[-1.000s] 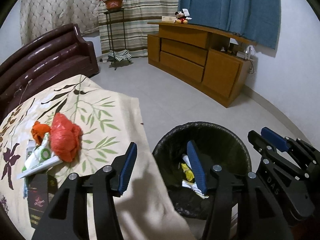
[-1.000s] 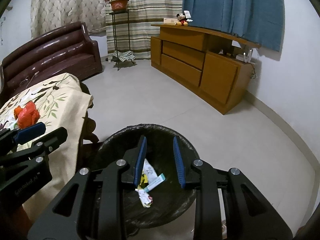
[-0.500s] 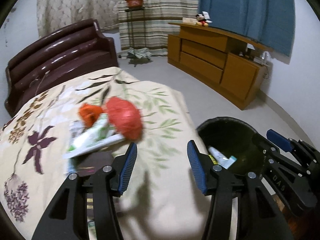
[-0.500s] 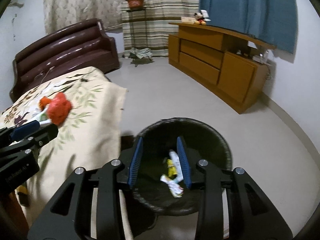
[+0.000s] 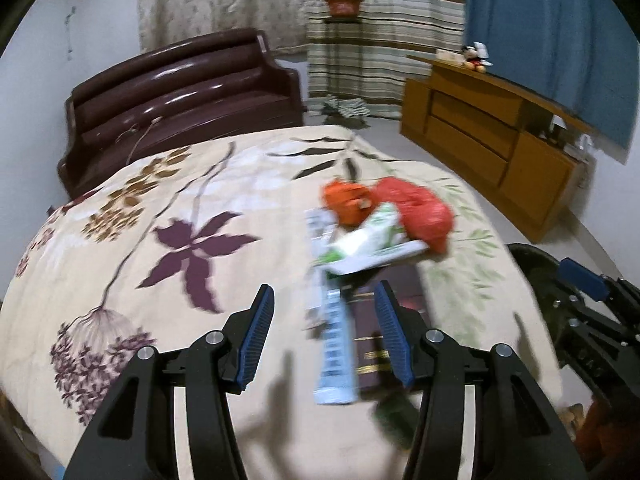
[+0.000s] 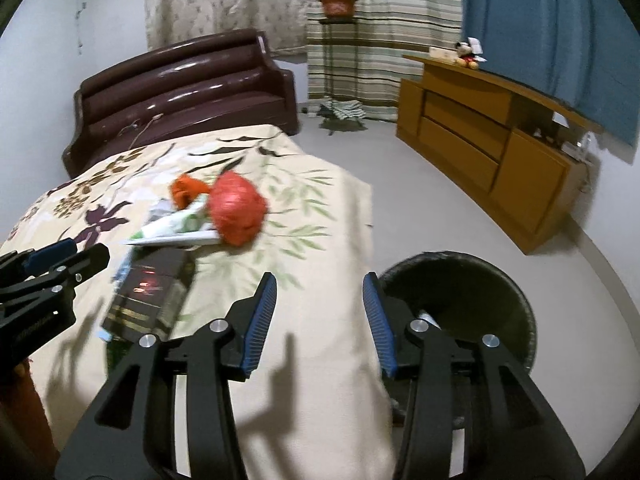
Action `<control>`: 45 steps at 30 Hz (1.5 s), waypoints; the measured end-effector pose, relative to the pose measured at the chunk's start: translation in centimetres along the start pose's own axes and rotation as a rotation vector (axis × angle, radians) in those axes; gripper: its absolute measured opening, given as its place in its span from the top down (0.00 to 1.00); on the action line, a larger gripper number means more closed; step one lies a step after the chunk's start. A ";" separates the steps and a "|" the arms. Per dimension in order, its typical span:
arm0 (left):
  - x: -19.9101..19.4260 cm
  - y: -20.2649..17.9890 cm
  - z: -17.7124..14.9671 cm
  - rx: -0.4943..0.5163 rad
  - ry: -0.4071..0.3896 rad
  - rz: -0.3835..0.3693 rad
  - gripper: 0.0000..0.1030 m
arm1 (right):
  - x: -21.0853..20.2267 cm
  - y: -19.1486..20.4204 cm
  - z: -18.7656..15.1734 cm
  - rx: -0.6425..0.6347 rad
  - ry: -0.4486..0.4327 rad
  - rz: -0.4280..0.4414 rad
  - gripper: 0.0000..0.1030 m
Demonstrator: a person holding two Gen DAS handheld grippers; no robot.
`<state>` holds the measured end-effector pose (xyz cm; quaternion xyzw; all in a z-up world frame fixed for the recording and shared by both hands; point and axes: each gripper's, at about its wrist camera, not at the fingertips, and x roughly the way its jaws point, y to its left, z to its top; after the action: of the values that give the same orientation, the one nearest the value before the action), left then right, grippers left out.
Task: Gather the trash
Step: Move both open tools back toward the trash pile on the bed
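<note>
Hovering empty, left gripper [image 5: 324, 334] half open, right gripper [image 6: 320, 320] jaws just opening, gold lettering on dark box [image 6: 146, 298] centre-left unreadable

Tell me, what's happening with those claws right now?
Left gripper open, empty, over the trash pile. Right gripper empty, jaws just opening, beside the bin. Nothing in the way.

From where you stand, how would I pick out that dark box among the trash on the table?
Find the table under the floral cloth, in front of the brown sofa. A pile of trash lies on it, with a red bag at the far end. The dark box lies at the near end, flat and rectangular with gold stripes, the only dark thing in the pile.
</note>
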<state>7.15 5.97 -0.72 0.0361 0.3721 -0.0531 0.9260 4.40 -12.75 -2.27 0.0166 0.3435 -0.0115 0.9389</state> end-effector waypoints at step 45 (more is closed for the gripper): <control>1.6 9.2 -3.4 -0.137 0.071 0.060 0.44 | 4.7 11.2 -0.8 -0.148 0.179 0.059 0.48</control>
<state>7.16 15.32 -4.01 -0.0144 0.4062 0.0017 0.9137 7.79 -1.58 -5.66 -0.0418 0.4253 0.0431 0.9031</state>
